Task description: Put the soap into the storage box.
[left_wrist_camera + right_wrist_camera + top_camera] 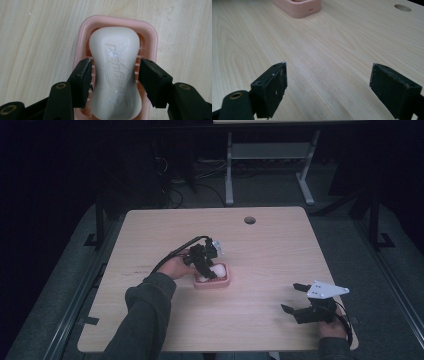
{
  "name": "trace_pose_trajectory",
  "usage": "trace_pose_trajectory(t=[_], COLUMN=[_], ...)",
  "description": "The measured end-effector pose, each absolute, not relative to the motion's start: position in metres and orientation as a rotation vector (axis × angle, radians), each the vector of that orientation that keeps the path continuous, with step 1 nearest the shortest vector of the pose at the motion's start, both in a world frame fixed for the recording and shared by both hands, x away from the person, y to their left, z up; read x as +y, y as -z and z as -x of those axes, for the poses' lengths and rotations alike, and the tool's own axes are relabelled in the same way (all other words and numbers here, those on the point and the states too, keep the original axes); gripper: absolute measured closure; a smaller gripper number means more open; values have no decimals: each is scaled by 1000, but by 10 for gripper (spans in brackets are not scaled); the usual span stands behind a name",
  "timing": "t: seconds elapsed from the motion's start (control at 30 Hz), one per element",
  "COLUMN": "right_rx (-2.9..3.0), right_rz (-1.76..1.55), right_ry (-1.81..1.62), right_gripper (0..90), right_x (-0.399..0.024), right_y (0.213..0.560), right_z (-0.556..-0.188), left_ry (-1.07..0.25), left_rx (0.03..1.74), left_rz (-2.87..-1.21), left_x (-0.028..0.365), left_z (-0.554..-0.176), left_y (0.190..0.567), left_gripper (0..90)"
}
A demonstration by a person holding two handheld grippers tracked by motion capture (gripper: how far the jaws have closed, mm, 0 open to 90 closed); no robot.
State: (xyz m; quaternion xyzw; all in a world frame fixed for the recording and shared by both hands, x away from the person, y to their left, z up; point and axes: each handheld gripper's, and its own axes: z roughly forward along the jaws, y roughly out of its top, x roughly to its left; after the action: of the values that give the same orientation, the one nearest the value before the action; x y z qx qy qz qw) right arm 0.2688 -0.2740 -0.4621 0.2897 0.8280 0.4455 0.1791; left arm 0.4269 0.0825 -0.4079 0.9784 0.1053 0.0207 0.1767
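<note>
Wooden table with a round grommet hole near its far edge. A pink soap dish sits near the table's centre, holding a white bar of soap with embossed lettering on its top face. My left gripper reaches down over the dish, its jaws straddling the narrow waist of the soap; the left jaw lies against the bar, while a slim gap shows at the right jaw, so the soap is bracketed but not clamped. My right gripper rests low near the table's front right corner, well apart from the dish, its jaws spread wide over bare wood with nothing between them.
</note>
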Motion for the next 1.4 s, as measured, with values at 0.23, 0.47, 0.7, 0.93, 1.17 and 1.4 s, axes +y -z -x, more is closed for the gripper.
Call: trace_pose_trajectory(t=[0.23, 0.47, 0.7, 0.93, 1.17, 1.4], right_rx=[2342, 2347, 2354, 2358, 2366, 2374], right_rz=[-818, -818, -820, -818, -822, -805], right_ry=[-1258, -1256, -1248, -1243, -1229, -1216], right_gripper=[138, 138, 137, 137, 137, 138], right_x=[-274, -272, -270, -270, -268, -265], right_y=[462, 463, 463, 464, 464, 464], right_z=[-269, -270, -270, -270, -271, -271], left_ry=[-72, -106, -127, -137, -149, -145], left_rx=[315, 321, 331, 341, 360, 387], left_rz=[-2765, -2753, -2742, -2720, -2703, -2685], left_x=[87, 95, 103, 109, 118, 128], left_z=[-423, -416, -410, -405, -397, -389], left_y=[405, 399, 395, 391, 390, 390], left_gripper=[412, 410, 406, 383, 365, 360])
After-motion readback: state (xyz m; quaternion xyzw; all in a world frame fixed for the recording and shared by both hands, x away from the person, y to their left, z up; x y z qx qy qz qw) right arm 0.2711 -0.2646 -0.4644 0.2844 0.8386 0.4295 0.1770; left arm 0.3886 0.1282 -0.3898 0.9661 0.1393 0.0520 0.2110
